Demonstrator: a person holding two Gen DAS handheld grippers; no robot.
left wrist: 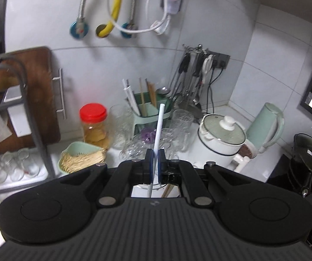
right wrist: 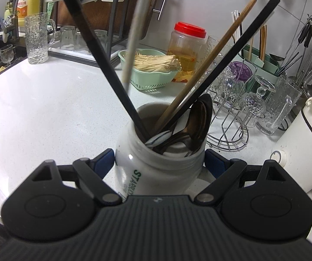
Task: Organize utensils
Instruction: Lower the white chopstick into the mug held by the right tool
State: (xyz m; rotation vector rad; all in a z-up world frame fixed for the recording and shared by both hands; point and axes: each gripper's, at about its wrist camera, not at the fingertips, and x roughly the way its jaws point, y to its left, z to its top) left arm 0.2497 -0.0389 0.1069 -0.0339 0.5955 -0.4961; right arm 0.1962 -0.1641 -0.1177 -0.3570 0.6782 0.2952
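My left gripper (left wrist: 155,159) is shut on a white chopstick (left wrist: 158,126), which stands nearly upright between the blue pads. Behind it, a green utensil holder (left wrist: 153,108) by the wall holds white and wooden chopsticks. My right gripper (right wrist: 159,163) is shut on a white Starbucks mug (right wrist: 147,174) that stands on the counter, one blue pad against each side. The mug holds two black chopsticks (right wrist: 103,61), a wooden chopstick (right wrist: 210,65) and dark spoons (right wrist: 197,126). In the right wrist view the white chopstick (right wrist: 134,34) shows blurred, with its tip above the mug's left side.
A red-lidded jar (left wrist: 93,124), a green basket of dried noodles (left wrist: 81,158), glass mugs (left wrist: 180,128) and a wire glass rack (right wrist: 238,117) crowd the counter's back. A white electric pot (left wrist: 219,139) and a kettle (left wrist: 264,128) stand at the right. A dish rack (left wrist: 14,100) is at the left.
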